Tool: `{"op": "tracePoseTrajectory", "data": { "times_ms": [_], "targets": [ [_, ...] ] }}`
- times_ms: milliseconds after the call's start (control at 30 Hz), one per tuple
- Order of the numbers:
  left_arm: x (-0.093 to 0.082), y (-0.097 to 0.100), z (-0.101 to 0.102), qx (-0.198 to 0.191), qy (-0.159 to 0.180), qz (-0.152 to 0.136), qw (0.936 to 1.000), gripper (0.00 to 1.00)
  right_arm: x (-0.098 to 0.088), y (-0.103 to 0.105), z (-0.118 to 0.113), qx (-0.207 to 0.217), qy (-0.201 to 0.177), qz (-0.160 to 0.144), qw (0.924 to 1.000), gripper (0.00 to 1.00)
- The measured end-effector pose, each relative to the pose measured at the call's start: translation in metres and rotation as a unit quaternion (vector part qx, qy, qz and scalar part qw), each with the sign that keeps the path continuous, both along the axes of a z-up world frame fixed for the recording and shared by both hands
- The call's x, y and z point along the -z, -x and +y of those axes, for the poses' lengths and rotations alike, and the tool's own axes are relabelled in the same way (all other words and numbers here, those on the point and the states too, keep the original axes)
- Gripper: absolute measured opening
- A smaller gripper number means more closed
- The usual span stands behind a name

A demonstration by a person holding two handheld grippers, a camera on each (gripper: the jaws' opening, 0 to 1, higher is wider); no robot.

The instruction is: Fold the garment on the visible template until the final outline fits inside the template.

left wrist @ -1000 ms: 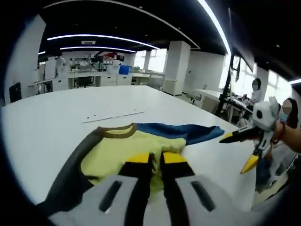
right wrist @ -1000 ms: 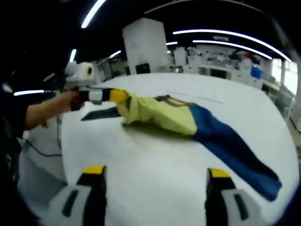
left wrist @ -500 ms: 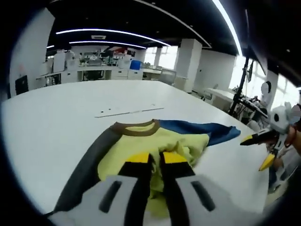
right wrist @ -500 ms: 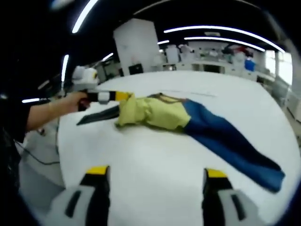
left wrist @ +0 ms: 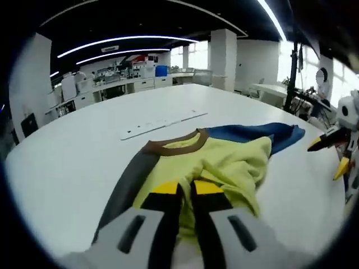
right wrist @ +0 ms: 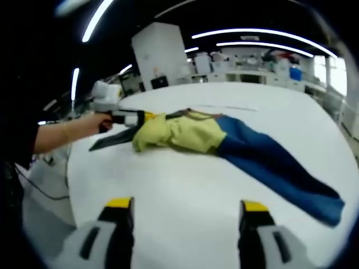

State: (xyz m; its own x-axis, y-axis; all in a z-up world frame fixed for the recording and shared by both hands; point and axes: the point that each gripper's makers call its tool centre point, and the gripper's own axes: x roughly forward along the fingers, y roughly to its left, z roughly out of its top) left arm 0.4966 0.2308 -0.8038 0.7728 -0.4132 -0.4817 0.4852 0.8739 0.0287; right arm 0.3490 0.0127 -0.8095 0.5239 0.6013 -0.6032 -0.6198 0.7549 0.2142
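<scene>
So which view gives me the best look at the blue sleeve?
The right gripper view: the blue sleeve lies stretched out along the table, seen end to end. The left gripper view shows a short strip of it behind the bunched yellow body.

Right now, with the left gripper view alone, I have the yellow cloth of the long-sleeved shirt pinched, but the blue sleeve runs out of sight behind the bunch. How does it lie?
Observer: In the right gripper view the blue sleeve lies stretched to its full length on the white table, pointing away from the left gripper.
Operator: What is in front of the right gripper?
Observer: Bare table. The right gripper hangs with its jaws wide apart, short of the shirt.
Operator: Is the yellow body flat from that side?
Observer: No, the yellow body sits bunched in a lump beside the left gripper.
</scene>
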Motion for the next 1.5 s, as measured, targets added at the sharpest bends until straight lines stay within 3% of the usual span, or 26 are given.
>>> {"op": "tracePoseTrajectory", "data": {
  "times_ms": [167,467,700,1100,1367,1500],
  "targets": [
    [0.004,0.002,-0.003,0.008,-0.025,-0.007,0.9996,0.05,0.001,-0.001,0.004,-0.002,0.001,0.000,1.0000,0.73],
    [-0.004,0.006,-0.003,0.020,-0.036,-0.023,0.9989,0.08,-0.005,-0.005,0.023,-0.007,-0.018,-0.009,0.9998,0.64],
    [-0.010,0.020,-0.004,0.033,-0.034,-0.029,0.9984,0.12,-0.006,-0.004,0.060,-0.034,-0.035,-0.015,0.9987,0.59],
    [-0.003,0.012,0.001,0.020,-0.031,-0.026,0.9990,0.10,0.007,-0.015,0.144,-0.096,-0.026,-0.062,0.9931,0.35],
    [0.002,0.007,0.005,0.015,-0.019,-0.019,0.9995,0.10,0.012,-0.033,0.171,-0.110,-0.021,-0.082,0.9903,0.28],
    [0.003,0.003,0.005,0.013,-0.012,-0.017,0.9997,0.09,0.021,-0.038,0.183,-0.105,-0.028,-0.074,0.9913,0.24]
  ]
}}
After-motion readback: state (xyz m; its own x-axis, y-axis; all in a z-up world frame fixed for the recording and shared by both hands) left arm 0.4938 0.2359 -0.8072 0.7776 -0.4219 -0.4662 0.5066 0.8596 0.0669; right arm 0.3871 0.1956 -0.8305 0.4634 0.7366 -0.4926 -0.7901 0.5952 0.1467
